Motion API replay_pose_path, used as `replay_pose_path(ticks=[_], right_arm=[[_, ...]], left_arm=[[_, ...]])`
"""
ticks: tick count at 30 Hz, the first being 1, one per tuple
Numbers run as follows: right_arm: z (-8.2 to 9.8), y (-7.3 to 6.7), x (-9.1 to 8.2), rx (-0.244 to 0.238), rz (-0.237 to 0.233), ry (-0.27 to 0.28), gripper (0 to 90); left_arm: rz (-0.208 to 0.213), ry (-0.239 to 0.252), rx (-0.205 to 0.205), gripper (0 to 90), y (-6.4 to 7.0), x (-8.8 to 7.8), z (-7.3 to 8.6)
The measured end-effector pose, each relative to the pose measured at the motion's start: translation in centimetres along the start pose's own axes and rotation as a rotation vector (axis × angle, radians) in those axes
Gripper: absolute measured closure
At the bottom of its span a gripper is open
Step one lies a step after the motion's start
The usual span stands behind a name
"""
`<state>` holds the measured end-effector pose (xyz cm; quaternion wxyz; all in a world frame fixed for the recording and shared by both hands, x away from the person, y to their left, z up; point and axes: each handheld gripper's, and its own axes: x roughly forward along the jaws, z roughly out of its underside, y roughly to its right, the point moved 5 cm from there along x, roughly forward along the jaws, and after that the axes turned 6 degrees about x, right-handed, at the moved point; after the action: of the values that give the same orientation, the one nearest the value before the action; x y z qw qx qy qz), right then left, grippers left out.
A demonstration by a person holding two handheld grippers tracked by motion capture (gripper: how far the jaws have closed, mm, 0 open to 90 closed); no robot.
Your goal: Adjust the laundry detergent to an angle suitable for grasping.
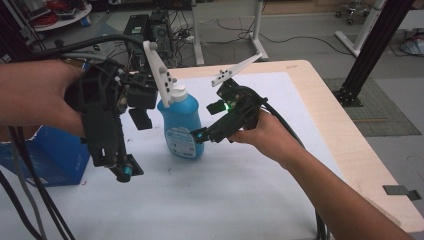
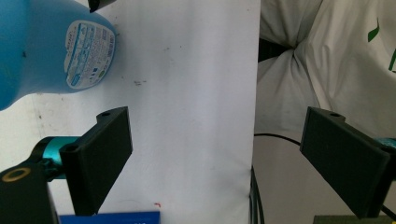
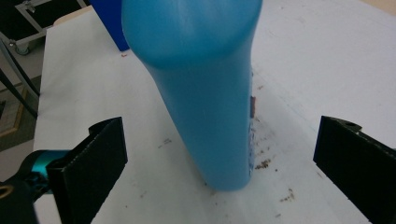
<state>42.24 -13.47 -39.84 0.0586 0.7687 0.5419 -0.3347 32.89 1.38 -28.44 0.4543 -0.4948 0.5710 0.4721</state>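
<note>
High view: blue detergent bottle (image 1: 183,127) with white cap, upright near the middle of the white-covered worktop (image 1: 240,190), label side turned toward the near edge. Right hand-held gripper (image 1: 201,135) brought in low from the right, pointed at the bottle's lower body, apparently lined up for a grasp around the widest stable part rather than the narrow neck. Left hand-held gripper (image 1: 125,170) held raised to the left of the bottle, pointing down at the worktop, clear of the bottle, probably parked out of the way. Blue box (image 1: 45,155) at the left edge, partly behind the left hand.

Left gripper view: jaws of the left hand-held gripper spread wide with nothing between them, just bare white sheet and, beyond its edge, pale clothing. Bottle (image 2: 44,51) off to the upper left, outside the gap, so no hold possible from here.

Right gripper view: jaws of the right hand-held gripper spread wide, one on each side of the bottle (image 3: 205,102), neither pad touching it. Bottle base on the worktop (image 3: 303,56), centred in the gap; well placed for closing, judged from the even clearance on both sides. Specks of debris around the base.
</note>
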Motion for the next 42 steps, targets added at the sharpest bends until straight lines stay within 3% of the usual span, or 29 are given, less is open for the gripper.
replay_pose_path(ticks=[26, 42], right_arm=[[-0.5, -0.7, 3.4, -0.006, 0.037, 0.040, 1.8], [0.0, -0.6, 4.1, -0.008, 0.058, 0.109, 6.7]], left_arm=[[0.005, 0.011, -0.029, 9.3, -0.1, 0.1, 1.6], [0.007, 0.014, -0.042, 9.3, -0.1, 0.2, 2.1]])
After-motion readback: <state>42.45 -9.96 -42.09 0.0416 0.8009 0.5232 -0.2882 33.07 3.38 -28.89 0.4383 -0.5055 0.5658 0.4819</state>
